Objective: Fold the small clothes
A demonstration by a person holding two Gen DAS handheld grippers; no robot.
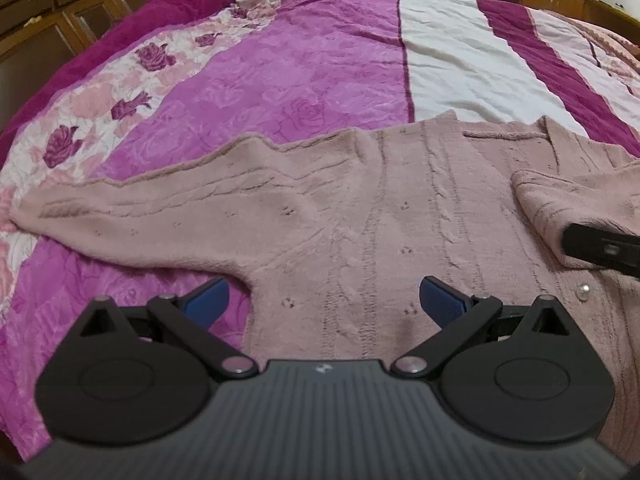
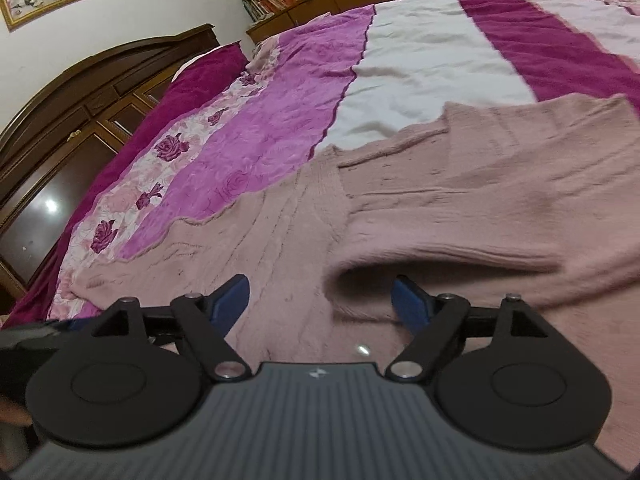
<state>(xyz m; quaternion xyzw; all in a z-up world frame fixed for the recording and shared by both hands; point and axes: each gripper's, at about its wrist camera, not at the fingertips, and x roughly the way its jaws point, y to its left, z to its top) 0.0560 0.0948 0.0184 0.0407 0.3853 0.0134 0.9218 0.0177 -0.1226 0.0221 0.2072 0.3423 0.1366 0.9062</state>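
Both jaws wide over pink cardigan (image 1: pixel 360 208)

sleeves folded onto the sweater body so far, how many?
1. The right sleeve lies across the sweater body; the left sleeve is spread out on the bedspread.

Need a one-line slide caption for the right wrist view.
Right gripper open above a pink knit sweater, one sleeve folded across its body, on a floral bedspread.

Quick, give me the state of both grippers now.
Left gripper: open, holding nothing, over the pink sweater.
Right gripper: open, the folded-over sleeve lying loose between its fingers.
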